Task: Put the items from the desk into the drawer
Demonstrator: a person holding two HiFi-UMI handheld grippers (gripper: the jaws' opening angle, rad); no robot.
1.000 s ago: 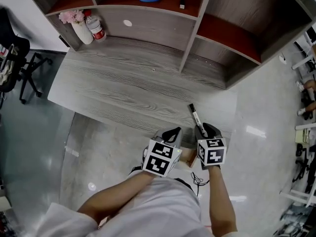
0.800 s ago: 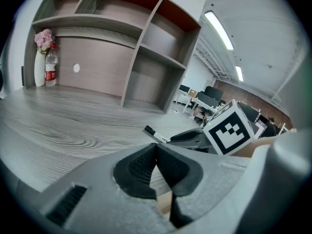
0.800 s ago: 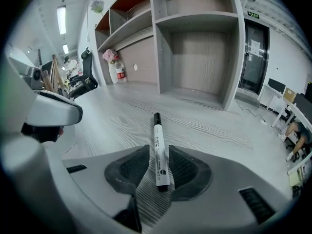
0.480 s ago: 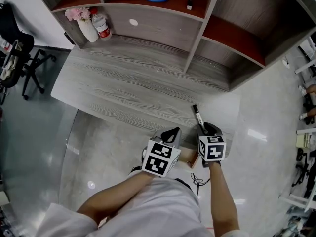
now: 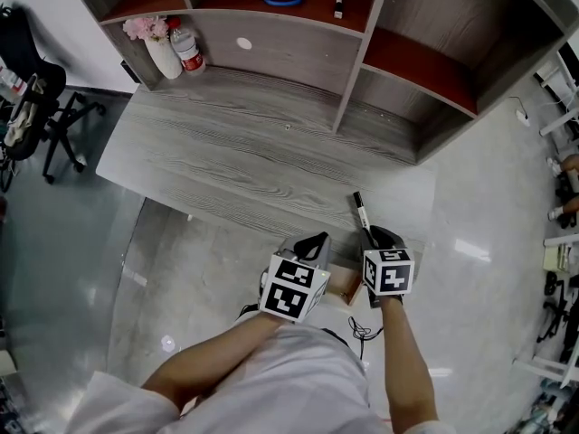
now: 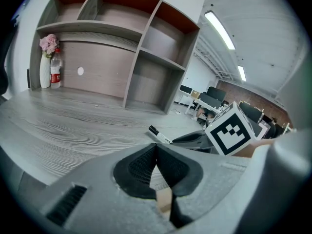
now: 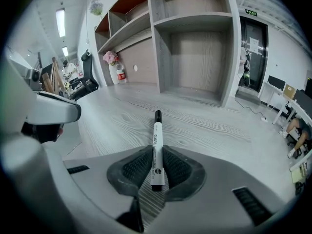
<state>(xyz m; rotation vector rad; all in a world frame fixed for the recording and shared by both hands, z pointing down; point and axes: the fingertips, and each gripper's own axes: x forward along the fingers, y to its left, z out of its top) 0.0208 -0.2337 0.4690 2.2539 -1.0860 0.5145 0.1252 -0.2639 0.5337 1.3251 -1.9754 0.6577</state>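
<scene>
The tabletop (image 5: 235, 161) shows a grey wood grain, matt and finely streaked. The shelf unit (image 5: 298, 52) has the same grain, with smooth red-brown boards inside. The floor (image 5: 181, 269) is glossy and mirrors the lights. The marker (image 7: 156, 140) is smooth white plastic with black ends. The right gripper (image 7: 155, 167) and left gripper (image 6: 156, 165) are matt grey plastic, their jaws lined with black ribbed rubber.
</scene>
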